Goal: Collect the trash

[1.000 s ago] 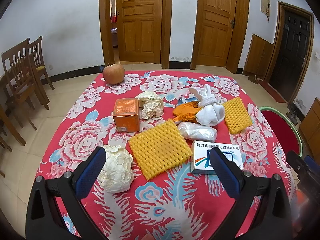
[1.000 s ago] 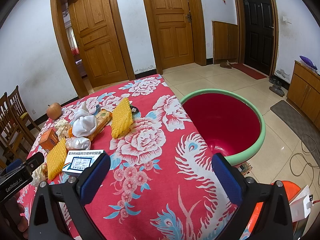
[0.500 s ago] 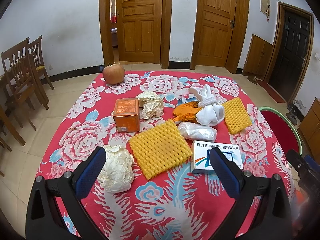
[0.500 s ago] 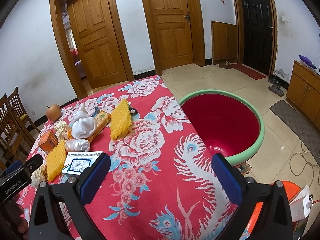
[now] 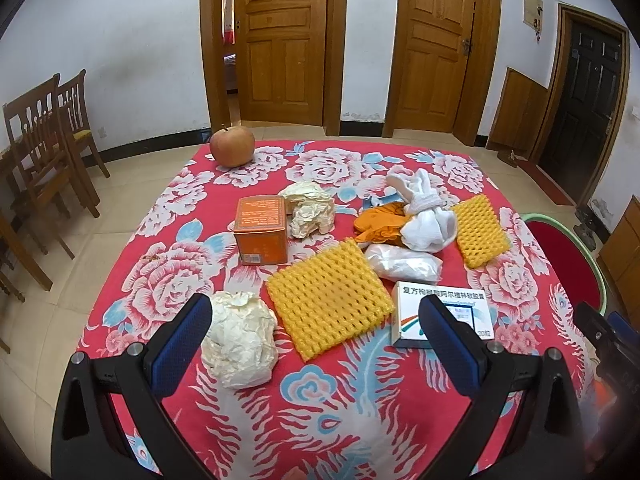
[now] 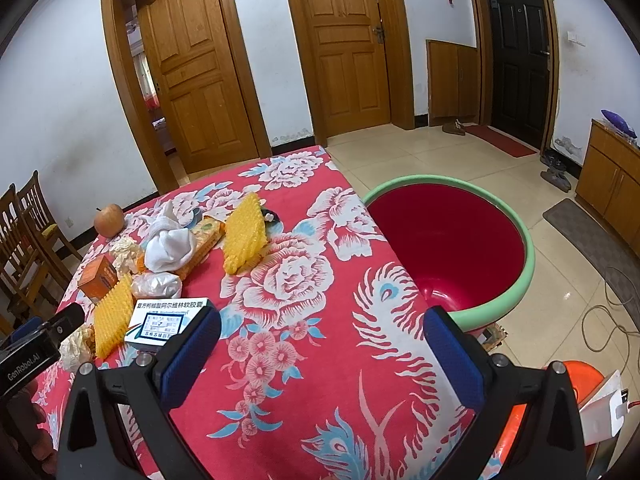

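Trash lies on a red flowered tablecloth [image 5: 336, 396]: a crumpled paper ball [image 5: 240, 344], a large yellow foam net [image 5: 328, 298], a white medicine box [image 5: 442, 314], a clear plastic bag [image 5: 404, 264], a white cloth bundle [image 5: 426, 220], orange gloves [image 5: 380, 222], a second yellow net [image 5: 480, 230], an orange box [image 5: 262, 228] and another paper wad [image 5: 310, 208]. My left gripper [image 5: 314, 346] is open and empty over the near edge, above the paper ball and net. My right gripper [image 6: 320, 354] is open and empty over the cloth's right side, beside a red basin with green rim [image 6: 516, 220].
An apple [image 5: 233, 146] sits at the table's far left corner. Wooden chairs [image 5: 44, 148] stand to the left. In the right wrist view an orange object [image 6: 576, 392] and a cable [image 6: 608, 312] are on the floor right of the basin. Doors line the far wall.
The left gripper is nearly still. The right gripper's view has shifted slightly, with the table items drifting a little lower and to the left.
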Demonstrator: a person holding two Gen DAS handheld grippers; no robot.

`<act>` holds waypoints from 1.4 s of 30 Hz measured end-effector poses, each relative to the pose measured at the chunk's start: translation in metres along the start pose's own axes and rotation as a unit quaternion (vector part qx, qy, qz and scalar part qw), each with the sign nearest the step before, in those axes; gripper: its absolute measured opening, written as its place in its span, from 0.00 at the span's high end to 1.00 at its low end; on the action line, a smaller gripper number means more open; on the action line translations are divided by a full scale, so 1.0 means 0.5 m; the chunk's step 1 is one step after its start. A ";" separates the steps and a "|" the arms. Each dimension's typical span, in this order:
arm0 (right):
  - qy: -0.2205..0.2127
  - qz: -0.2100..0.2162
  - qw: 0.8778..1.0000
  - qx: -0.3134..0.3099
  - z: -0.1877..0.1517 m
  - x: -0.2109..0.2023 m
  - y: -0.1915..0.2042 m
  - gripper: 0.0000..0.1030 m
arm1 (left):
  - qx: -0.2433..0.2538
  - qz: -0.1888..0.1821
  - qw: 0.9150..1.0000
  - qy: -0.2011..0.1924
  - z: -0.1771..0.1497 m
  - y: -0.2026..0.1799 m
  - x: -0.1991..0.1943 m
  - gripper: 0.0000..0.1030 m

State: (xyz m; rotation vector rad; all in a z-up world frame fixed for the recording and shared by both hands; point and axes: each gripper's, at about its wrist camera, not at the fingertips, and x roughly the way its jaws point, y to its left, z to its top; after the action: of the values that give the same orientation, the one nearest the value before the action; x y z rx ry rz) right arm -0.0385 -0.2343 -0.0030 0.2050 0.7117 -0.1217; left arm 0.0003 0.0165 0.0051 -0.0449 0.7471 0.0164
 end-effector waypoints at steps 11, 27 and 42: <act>0.002 -0.001 1.000 -0.010 0.011 0.013 0.007 0.00 | -0.004 0.024 1.000 0.006 0.022 0.061 0.018 0.01; 0.026 0.008 0.999 -0.043 0.063 0.056 0.091 0.00 | 0.013 0.029 0.999 0.015 0.082 0.173 0.086 0.01; 0.083 0.020 0.994 -0.068 0.110 0.169 0.142 0.00 | 0.039 -0.020 0.998 0.035 0.109 0.145 0.141 0.09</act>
State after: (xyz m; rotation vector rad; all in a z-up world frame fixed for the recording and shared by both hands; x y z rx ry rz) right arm 0.0728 -0.1814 -0.0078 0.0992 0.8781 -0.0169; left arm 0.0866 0.0913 -0.0053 0.0147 0.8167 -0.0524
